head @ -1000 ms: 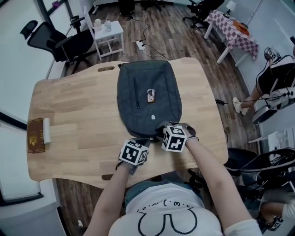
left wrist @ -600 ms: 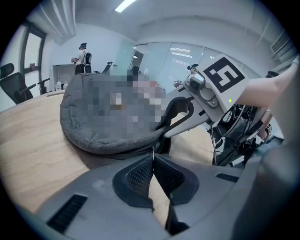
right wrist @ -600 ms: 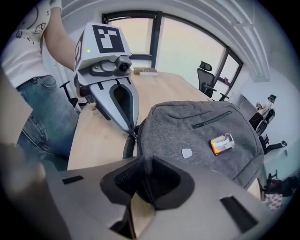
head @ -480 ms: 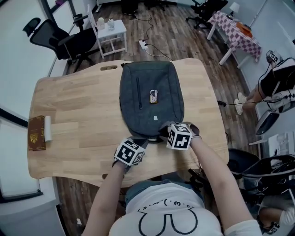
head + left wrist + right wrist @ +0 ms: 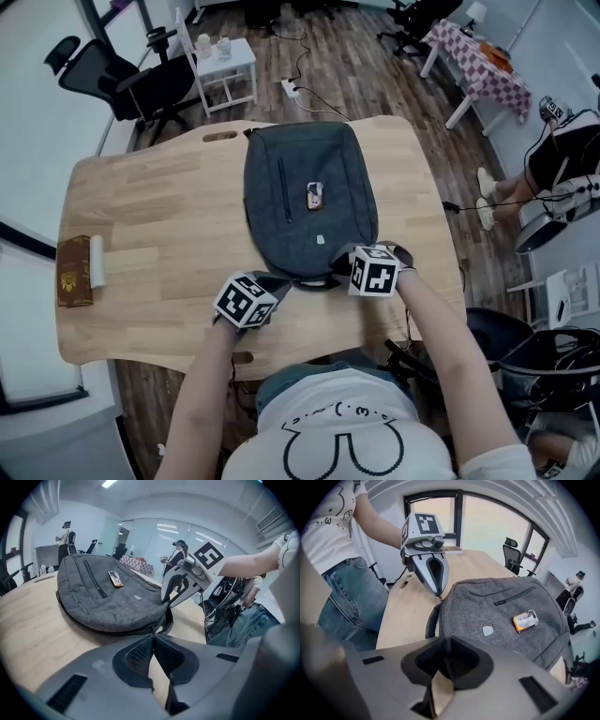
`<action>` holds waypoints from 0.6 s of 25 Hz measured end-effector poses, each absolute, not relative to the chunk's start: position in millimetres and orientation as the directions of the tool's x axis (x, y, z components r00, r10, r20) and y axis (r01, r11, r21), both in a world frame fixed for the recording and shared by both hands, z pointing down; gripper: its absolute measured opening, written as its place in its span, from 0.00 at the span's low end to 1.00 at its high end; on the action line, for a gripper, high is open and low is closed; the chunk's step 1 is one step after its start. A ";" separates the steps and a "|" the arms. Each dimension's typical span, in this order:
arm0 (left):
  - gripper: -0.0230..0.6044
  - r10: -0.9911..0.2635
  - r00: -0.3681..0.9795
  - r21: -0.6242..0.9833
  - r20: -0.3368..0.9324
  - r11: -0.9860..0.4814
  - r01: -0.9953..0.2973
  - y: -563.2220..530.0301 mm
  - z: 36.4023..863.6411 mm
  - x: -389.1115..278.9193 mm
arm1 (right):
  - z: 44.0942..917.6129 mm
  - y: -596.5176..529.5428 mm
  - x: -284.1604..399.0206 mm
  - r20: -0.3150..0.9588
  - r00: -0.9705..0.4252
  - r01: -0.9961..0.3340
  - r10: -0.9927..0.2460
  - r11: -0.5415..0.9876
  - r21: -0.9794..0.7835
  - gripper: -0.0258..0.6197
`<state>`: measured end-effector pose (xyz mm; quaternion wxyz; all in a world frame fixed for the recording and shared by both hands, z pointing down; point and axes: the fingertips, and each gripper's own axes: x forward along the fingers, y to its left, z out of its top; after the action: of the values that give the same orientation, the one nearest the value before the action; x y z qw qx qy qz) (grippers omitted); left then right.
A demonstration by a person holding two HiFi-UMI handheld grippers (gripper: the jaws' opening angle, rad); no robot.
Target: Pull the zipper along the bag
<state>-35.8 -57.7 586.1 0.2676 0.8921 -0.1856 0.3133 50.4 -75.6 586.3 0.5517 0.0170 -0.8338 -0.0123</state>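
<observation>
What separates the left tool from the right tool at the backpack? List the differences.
The left tool is pinched fully shut on the zipper pull; the right tool, whose jaws have just been closing, clamps the backpack edge with fabric between them. The left tool sits leftward on the backpack's near edge; the right tool at its right end. Both touch that near edge.

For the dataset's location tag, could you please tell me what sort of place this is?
Probably an open office or lab: swivel office chairs, a large wooden table and glass partition walls.
</observation>
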 end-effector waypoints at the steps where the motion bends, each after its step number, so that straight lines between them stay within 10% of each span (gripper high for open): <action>1: 0.06 -0.159 0.733 0.357 0.662 -0.792 -0.494 -58.6 586.6 -38.4 | 586.4 -75.7 51.3 0.920 -0.389 -0.012 -0.041 0.999 0.040 0.19; 15: 0.07 -0.314 0.557 0.158 0.769 -0.751 -0.642 -108.7 608.0 -113.5 | 587.5 -73.0 55.7 0.922 -0.382 -0.017 -0.056 0.998 0.054 0.18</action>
<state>-113.5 -108.7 608.0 0.2160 0.8554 -0.2794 0.3790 55.7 -73.0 587.5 0.5552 0.0220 -0.8312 -0.0179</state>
